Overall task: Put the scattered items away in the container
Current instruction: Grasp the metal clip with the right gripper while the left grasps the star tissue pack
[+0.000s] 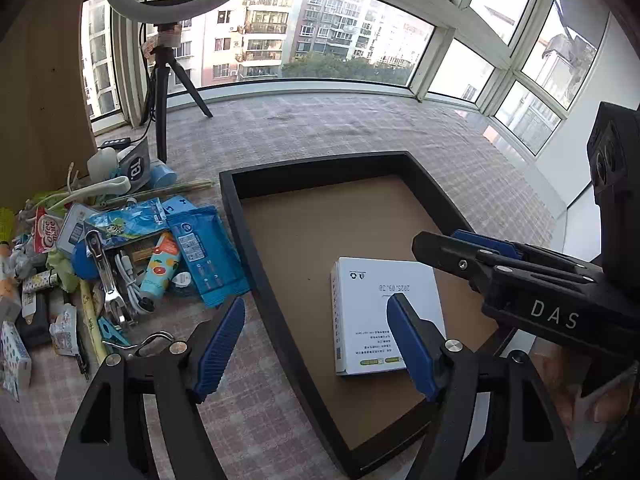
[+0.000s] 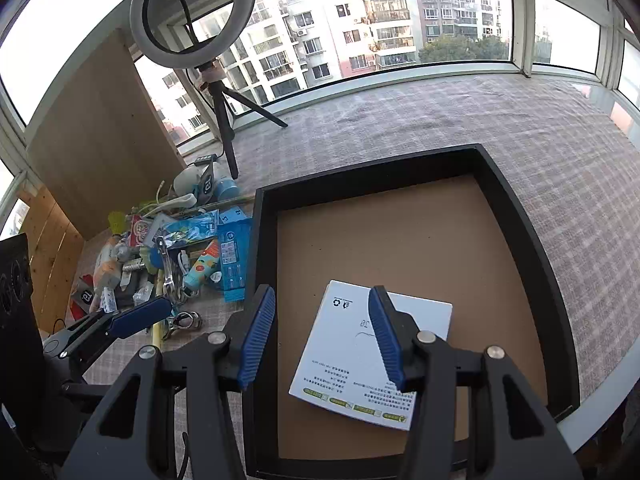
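A black tray (image 1: 320,164) (image 2: 368,168) with a brown floor holds one white box (image 1: 368,288) (image 2: 344,360) lying flat. Left of the tray lies a heap of scattered items: a blue packet (image 1: 200,256) (image 2: 234,256), a patterned tube (image 1: 162,264) (image 2: 202,266), a Coffee mate sachet (image 1: 46,232), metal tongs (image 1: 104,276) and a white cable (image 1: 128,276). My left gripper (image 1: 315,304) hangs open over the tray's left wall, empty. My right gripper (image 2: 322,292) is open above the box without touching it; in the left wrist view the right gripper (image 1: 440,240) reaches in from the right.
A ring light on a tripod (image 1: 164,80) (image 2: 192,12) stands behind the heap, with a wooden board (image 1: 40,80) at the far left. A checked cloth (image 1: 320,128) covers the table up to the windows. A hand (image 1: 600,400) shows at the lower right.
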`<state>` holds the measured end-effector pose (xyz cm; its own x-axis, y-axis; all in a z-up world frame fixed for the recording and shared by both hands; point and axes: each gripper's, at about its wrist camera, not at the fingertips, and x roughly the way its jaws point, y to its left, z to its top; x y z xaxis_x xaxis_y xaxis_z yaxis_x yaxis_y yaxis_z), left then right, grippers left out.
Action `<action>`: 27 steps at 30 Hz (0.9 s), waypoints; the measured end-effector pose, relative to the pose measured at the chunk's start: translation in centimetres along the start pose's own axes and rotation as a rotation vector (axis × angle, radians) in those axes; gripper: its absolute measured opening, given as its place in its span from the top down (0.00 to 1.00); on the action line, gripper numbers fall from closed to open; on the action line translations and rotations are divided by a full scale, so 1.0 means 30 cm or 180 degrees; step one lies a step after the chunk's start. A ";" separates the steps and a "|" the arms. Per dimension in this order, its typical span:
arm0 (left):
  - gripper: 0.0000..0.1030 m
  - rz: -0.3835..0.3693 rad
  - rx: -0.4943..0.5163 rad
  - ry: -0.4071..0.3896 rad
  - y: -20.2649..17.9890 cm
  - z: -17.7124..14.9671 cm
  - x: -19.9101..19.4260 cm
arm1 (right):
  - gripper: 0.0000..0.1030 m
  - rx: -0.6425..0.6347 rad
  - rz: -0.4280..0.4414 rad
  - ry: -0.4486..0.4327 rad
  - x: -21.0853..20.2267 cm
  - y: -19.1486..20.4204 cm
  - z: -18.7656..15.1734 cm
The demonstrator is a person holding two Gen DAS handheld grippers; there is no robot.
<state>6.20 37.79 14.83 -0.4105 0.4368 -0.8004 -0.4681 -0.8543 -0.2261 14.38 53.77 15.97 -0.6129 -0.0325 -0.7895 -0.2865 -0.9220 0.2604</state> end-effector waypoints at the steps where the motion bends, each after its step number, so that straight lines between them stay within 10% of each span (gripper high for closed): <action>1: 0.30 0.0059 -0.0062 0.0003 0.043 -0.002 -0.008 | 0.53 -0.0061 0.0045 0.0009 0.014 0.032 0.009; 18: 0.30 0.1055 -0.1299 -0.0024 0.727 -0.140 -0.190 | 0.53 -0.0986 0.0655 0.0478 0.304 0.548 0.103; 27: 0.30 0.1074 -0.2055 0.0357 1.063 -0.230 -0.137 | 0.53 -0.1332 0.0438 0.0822 0.516 0.727 0.089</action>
<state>-1.64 6.82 7.08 -0.3521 0.1191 -0.9284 0.2375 -0.9481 -0.2116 -3.32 34.19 10.91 -0.4069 -0.2100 -0.8890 0.1358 -0.9763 0.1684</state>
